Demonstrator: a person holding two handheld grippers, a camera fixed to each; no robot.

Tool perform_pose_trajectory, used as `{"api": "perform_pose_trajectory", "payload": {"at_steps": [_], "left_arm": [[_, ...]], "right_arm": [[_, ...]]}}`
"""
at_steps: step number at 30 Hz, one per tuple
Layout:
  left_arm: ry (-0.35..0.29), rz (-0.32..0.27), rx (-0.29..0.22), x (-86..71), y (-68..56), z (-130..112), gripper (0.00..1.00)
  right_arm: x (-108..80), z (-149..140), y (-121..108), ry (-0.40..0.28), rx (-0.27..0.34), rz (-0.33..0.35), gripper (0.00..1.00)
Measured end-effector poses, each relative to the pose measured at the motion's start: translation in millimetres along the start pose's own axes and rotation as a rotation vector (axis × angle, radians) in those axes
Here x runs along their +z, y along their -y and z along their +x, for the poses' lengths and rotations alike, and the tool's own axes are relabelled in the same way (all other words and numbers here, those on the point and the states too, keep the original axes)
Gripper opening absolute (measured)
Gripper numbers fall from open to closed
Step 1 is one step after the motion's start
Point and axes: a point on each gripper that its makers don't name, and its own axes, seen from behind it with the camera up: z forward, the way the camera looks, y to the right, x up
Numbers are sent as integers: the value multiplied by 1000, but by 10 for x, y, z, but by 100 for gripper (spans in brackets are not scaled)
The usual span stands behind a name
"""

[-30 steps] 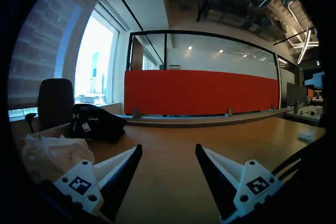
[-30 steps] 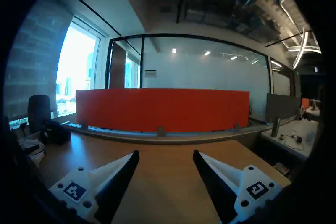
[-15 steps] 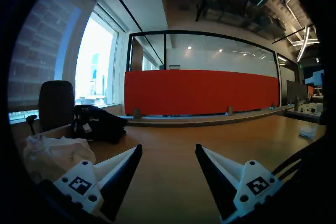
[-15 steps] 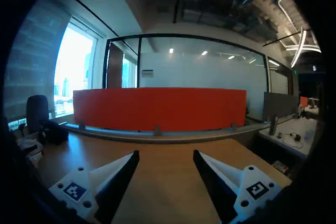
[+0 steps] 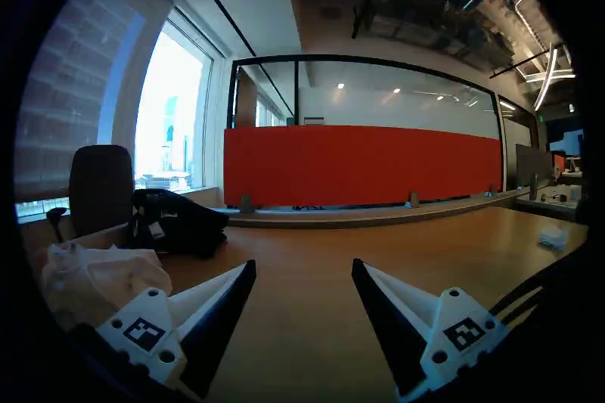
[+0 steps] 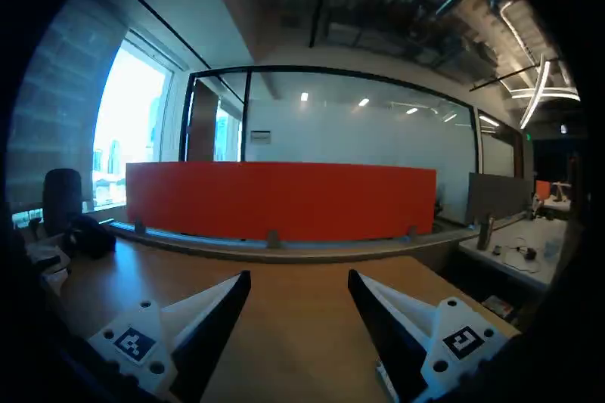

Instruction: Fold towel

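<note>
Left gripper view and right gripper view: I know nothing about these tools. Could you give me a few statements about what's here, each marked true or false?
1. The left gripper is open, with nothing between its fingers. True.
2. The right gripper is shut on a towel. False: it is open and holds nothing, above the bare wooden desk.
3. A black bag lies on the desk near the window. True.
4. The divider panel at the back of the desk is blue. False: the divider panel is red.
5. A white crumpled bundle sits beside the black bag, nearer the camera. True.
</note>
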Motion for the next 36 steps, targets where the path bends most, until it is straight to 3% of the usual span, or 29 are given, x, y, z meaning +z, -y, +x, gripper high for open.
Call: {"api": "perform_pose_trajectory", "payload": {"at_steps": [14, 36], "left_arm": [[0, 0, 0, -6, 6, -10, 94], [-1, 0, 0, -4, -4, -10, 94]], "right_arm": [[78, -378, -123, -16, 42, -5, 99], [247, -928, -1, -6, 43, 57, 99]]}}
